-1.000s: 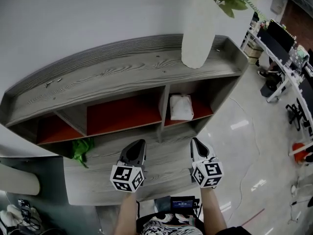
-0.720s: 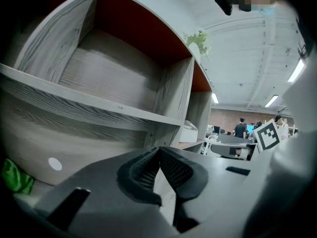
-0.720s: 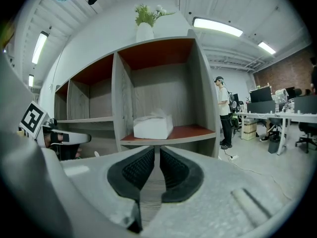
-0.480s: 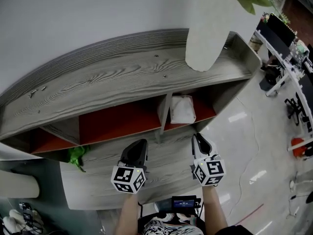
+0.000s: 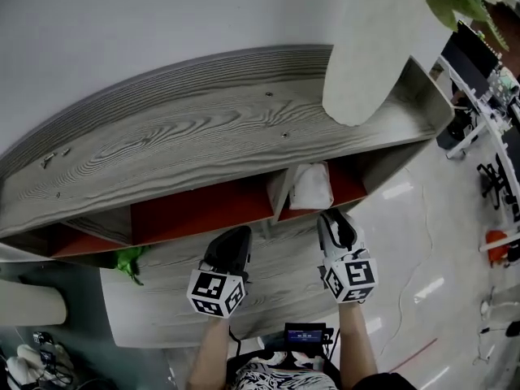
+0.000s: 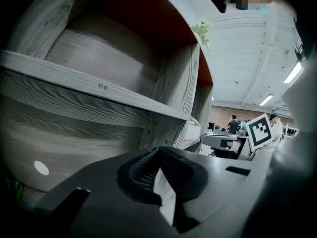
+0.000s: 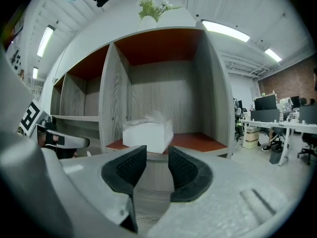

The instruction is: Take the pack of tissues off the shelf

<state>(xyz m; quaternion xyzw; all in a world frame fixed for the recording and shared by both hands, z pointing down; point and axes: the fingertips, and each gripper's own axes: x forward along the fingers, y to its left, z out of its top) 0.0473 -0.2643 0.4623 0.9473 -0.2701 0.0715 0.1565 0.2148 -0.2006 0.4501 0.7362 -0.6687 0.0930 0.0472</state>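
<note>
The pack of tissues [image 5: 311, 187] sits untouched on the red floor of the right-hand compartment of the grey wood-grain shelf unit [image 5: 187, 136], right of centre in the head view and tucked beside the upright divider [image 5: 278, 197]. In the right gripper view it shows as a white block [image 7: 147, 133] at the centre of the frame, dead ahead of the jaws. That line-up looks deliberate. The right gripper [image 5: 335, 218] points straight into that compartment, and its jaws stand partly apart with nothing between them, probably readied to take the pack, though the gap still looks narrower than the pack itself. The left gripper [image 5: 237, 238] waits at lower centre over the lower ledge [image 5: 276, 279], facing the next compartment along. Its jaws [image 6: 158, 155] meet at the tips and hold nothing, so it seems only to be keeping clear. A tall white vase [image 5: 370, 55] stands on top of the unit at upper right, directly above the tissue compartment, so a careless lift could knock it. Compared with a second ago, both grippers have crept up the frame towards the shelf. The right one's tip now lies just below the compartment's front edge, where before it was well short, and its jaws have just been opening from nearly closed. The pack has not shifted.
</note>
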